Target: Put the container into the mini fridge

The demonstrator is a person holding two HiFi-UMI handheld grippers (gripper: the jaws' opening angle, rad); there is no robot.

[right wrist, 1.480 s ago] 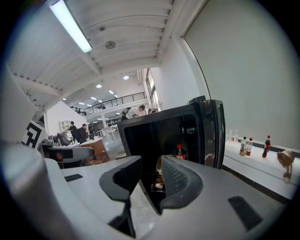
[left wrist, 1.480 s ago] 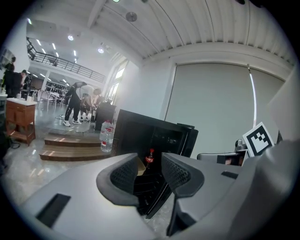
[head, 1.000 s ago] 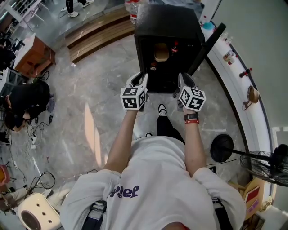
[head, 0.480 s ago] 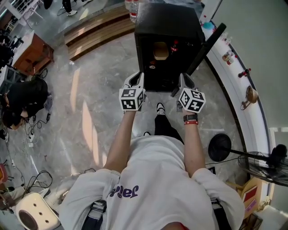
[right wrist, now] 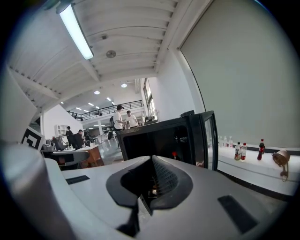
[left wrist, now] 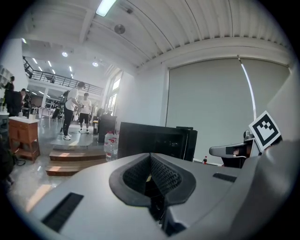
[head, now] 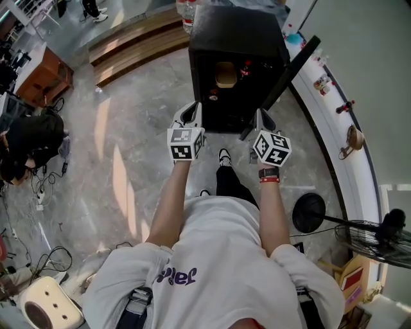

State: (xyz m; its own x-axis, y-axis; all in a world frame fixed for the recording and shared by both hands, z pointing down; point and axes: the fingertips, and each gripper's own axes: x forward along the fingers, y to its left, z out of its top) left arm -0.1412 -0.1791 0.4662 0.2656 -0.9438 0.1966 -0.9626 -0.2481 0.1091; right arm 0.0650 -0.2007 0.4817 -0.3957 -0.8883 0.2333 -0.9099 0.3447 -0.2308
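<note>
**A:** What stands around the fridge (head: 237, 29)?

**B:** One black fridge on the floor (head: 141, 128), its one door (head: 282, 80) swung out to the right, so the opening faces the person. Wooden steps (head: 135, 48) lie to its left, with water bottles (head: 186, 9) behind. A white ledge (head: 347, 122) curves along the right wall and carries small bottles. Nearer are one fan (head: 379, 241), one round black disc (head: 308, 212) and, at the lower left, one white stool (head: 48, 308). At the far left someone in black (head: 32, 144) sits by a wooden table (head: 48, 80).

**A:** Does anything lie between the person and the opening?

**B:** Only the two claws and a shoe (head: 223, 156), just before the fridge.

**A:** And the claws?

**B:** The left claw (head: 194, 108) and right claw (head: 261, 114) hang side by side in front of the opening, well apart from each other. Each one's jaws have just closed, pads together with nothing between them.

**A:** Where is the container?

**B:** One tan container (head: 225, 75) sits inside the fridge, high in the opening. A red-capped thing (head: 244, 66) stands just to its right. Lower at the left there is something small that I cannot make out.
</note>
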